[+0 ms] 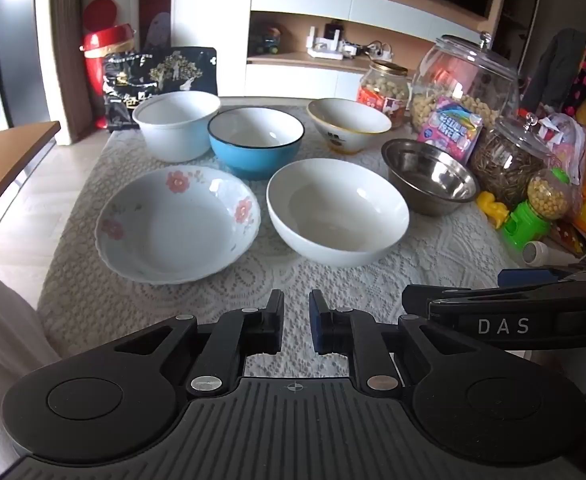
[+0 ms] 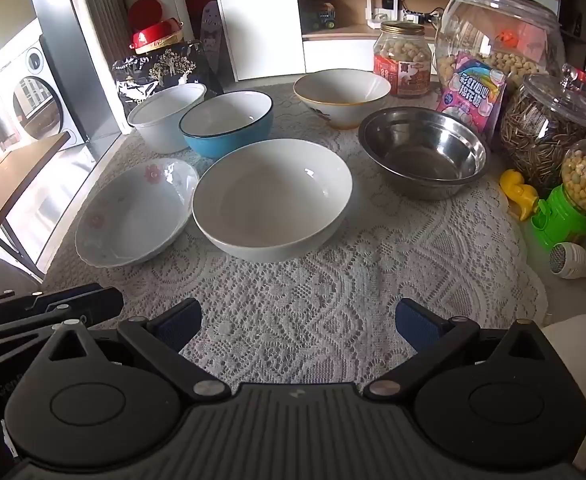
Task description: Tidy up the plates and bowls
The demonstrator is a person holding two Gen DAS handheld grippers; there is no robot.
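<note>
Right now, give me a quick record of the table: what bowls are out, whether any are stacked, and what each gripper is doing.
surface: table with lace cloth
front row: flowered dish, white bowl, steel bowl
back row: white tub, blue bowl, yellow-rimmed bowl
stacked: none, all six stand apart and empty
right side clutter: snack jars, green candy dispenser
left gripper: shut, holding nothing
right gripper: open, holding nothing
progress: no bowl picked up yet

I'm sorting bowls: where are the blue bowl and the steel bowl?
blue bowl (image 1: 253,158), left wrist view, outer wall.
steel bowl (image 2: 425,152), right wrist view, inner wall.
</note>
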